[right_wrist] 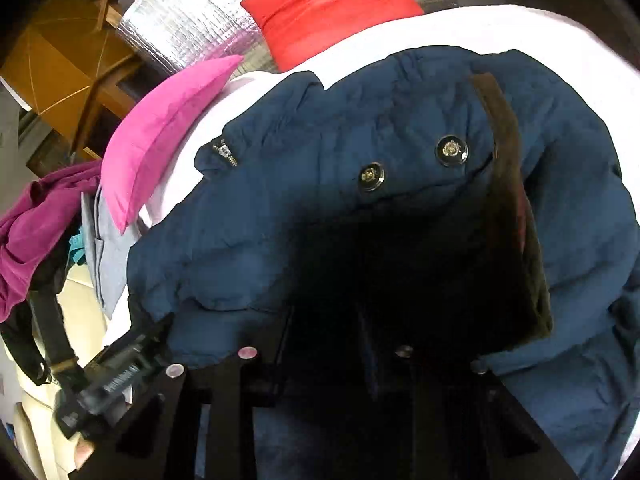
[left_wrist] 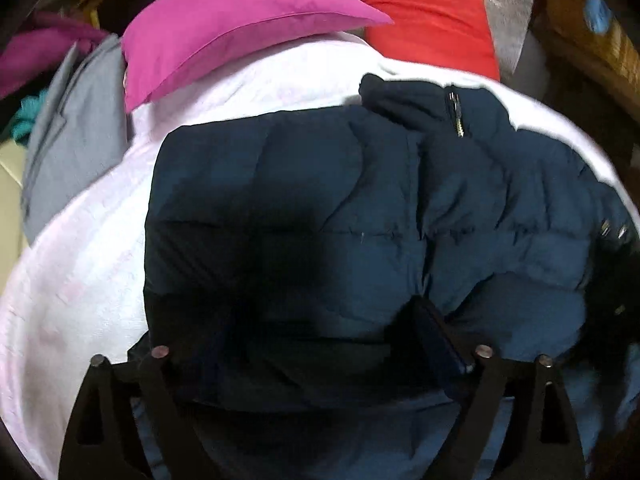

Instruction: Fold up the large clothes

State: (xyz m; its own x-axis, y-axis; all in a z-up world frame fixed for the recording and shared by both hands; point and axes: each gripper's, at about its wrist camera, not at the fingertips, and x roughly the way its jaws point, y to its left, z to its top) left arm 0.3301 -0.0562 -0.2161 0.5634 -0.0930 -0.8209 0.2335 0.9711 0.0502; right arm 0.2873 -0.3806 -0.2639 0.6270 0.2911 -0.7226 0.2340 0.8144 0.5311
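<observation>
A navy blue puffer jacket (left_wrist: 312, 200) lies spread on a white sheet (left_wrist: 80, 280). In the left wrist view my left gripper (left_wrist: 320, 344) stands open and wide over the jacket's lower part; the padded cloth lies between its fingers without being pinched. The right wrist view shows the jacket (right_wrist: 280, 208) with two metal snap buttons (right_wrist: 452, 151) and a brown inner strip (right_wrist: 508, 184). My right gripper (right_wrist: 340, 346) is narrow and in deep shadow, with a dark fold of the jacket bunched between its fingers. The body of the left gripper (right_wrist: 112, 380) shows at the lower left.
A pink pillow (left_wrist: 224, 36) and a red pillow (left_wrist: 432, 24) lie at the sheet's far edge on a silver quilted mat (right_wrist: 180, 20). Grey clothing (left_wrist: 76, 140) and a magenta garment (right_wrist: 28, 232) pile up at the left. Wooden furniture (right_wrist: 60, 68) stands beyond.
</observation>
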